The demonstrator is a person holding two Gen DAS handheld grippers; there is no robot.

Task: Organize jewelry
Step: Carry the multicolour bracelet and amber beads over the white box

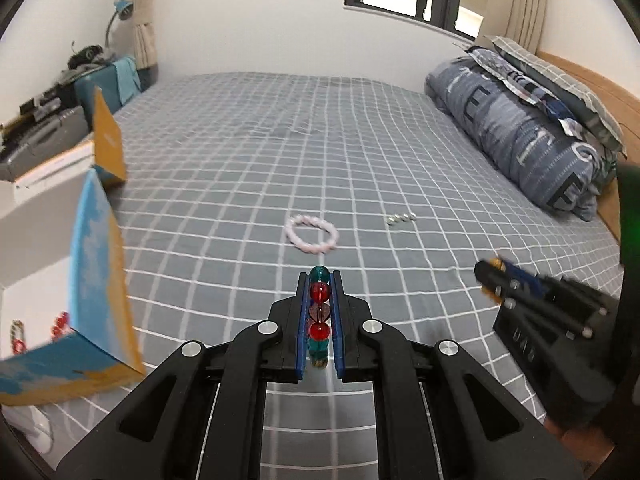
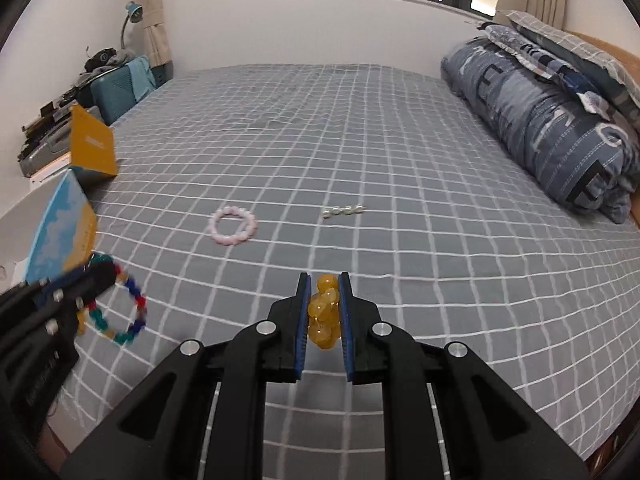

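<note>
My left gripper point(image 1: 319, 280) is shut on a multicoloured bead bracelet point(image 1: 319, 312) of red, teal and brown beads, held above the bed. The same bracelet hangs as a loop point(image 2: 120, 312) from that gripper in the right wrist view. My right gripper point(image 2: 325, 282) is shut on a yellow bead bracelet point(image 2: 323, 312). It shows at the right of the left wrist view point(image 1: 490, 278). A pink bead bracelet point(image 1: 313, 234) point(image 2: 233, 225) lies on the bed ahead. A short string of silver beads point(image 1: 401, 218) point(image 2: 344, 211) lies to its right.
An open cardboard box point(image 1: 52, 264) point(image 2: 44, 224) with blue and orange flaps stands at the left bed edge, with some red jewelry inside. The grey checked bedsheet point(image 1: 320, 152) covers the bed. A folded blue quilt point(image 1: 520, 132) and pillows lie along the right. Cluttered shelves stand far left.
</note>
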